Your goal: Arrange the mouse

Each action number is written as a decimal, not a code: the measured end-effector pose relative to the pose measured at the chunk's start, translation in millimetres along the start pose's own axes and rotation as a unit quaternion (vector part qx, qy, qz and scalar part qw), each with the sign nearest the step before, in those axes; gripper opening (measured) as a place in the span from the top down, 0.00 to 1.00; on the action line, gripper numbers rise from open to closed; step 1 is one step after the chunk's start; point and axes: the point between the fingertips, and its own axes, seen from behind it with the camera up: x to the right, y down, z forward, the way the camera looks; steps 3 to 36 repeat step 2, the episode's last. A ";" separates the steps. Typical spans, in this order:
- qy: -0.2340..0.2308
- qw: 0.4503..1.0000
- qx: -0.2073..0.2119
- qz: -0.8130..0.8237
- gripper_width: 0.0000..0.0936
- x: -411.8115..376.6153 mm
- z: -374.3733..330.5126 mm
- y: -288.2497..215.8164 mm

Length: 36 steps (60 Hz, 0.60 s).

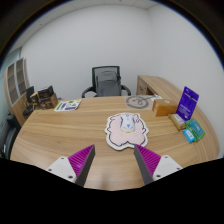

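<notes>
A white and pink shaped mouse pad [127,130] lies on the wooden desk [70,130], just beyond my fingers and slightly right of them. A small pale mouse [128,122] seems to sit on the pad's middle, though it is hard to tell from the pad's print. My gripper [112,162] is open and empty above the desk's near part. Its two magenta pads [78,160] stand wide apart with bare desk between them.
A black office chair [105,80] stands behind the desk. A purple upright box [187,101] and a teal box [193,130] are at the right. Papers [68,104] lie far left, a round object [138,101] far centre. A shelf [18,82] stands at the left.
</notes>
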 end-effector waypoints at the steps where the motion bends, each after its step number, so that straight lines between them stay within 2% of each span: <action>1: -0.001 1.000 0.001 0.002 0.14 -3.4 -10.4 3.5; 36: -0.002 1.000 0.002 0.004 0.14 -7.2 -19.8 7.4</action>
